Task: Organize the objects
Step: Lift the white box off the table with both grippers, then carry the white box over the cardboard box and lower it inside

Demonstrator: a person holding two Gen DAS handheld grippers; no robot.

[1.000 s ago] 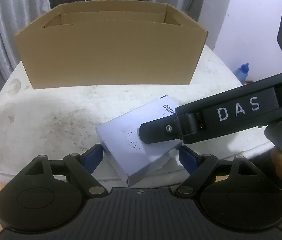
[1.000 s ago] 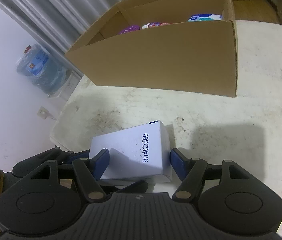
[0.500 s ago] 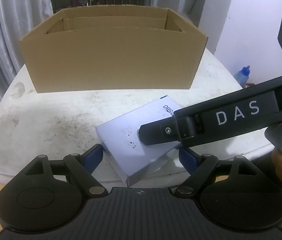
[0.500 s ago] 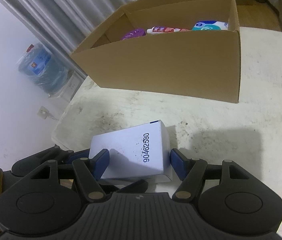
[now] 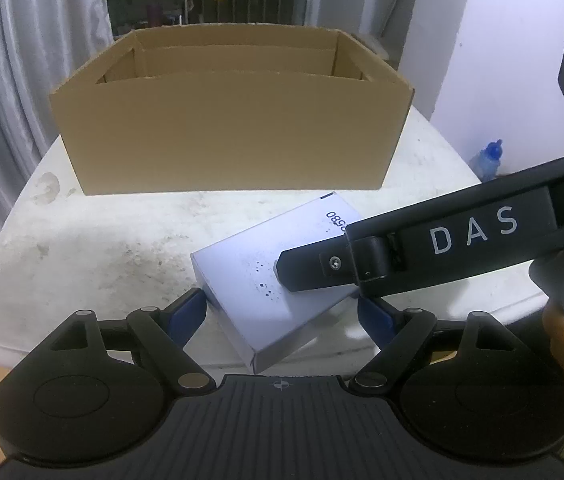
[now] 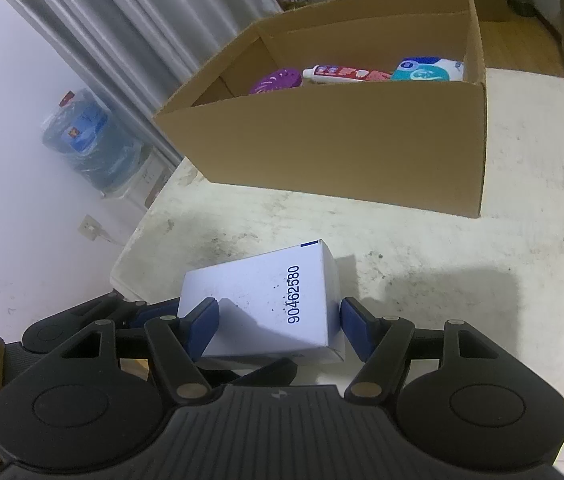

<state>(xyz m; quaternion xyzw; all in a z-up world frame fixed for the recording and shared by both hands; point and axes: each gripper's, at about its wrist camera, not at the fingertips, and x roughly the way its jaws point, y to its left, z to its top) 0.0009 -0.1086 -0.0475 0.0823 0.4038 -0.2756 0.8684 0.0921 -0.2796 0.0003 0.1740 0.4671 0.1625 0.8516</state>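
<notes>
**Two grippers clamping one white box at the near table edge**

A small white rectangular carton, printed with the dark blue number 90462580, is sitting at the near edge of the stained white round table, well short of the large open brown cardboard box standing farther back. The carton is lying slightly askew, one corner jutting over the table edge.

The right gripper is grasping the carton, its blue pads pressing against the two opposite short sides. The left gripper is reaching in from the carton's other direction, its blue pads sitting against the carton's near-left corner and its right side, so both tools are gripping the same carton crosswise. In the left wrist view the right gripper's black finger, marked DAS, is crossing over the carton's top.

Inside the cardboard box are lying a purple round disc, a red and white tube and a teal and white packet. A wrapped blue water jug is standing on the floor to the left, beside grey curtains.
</notes>
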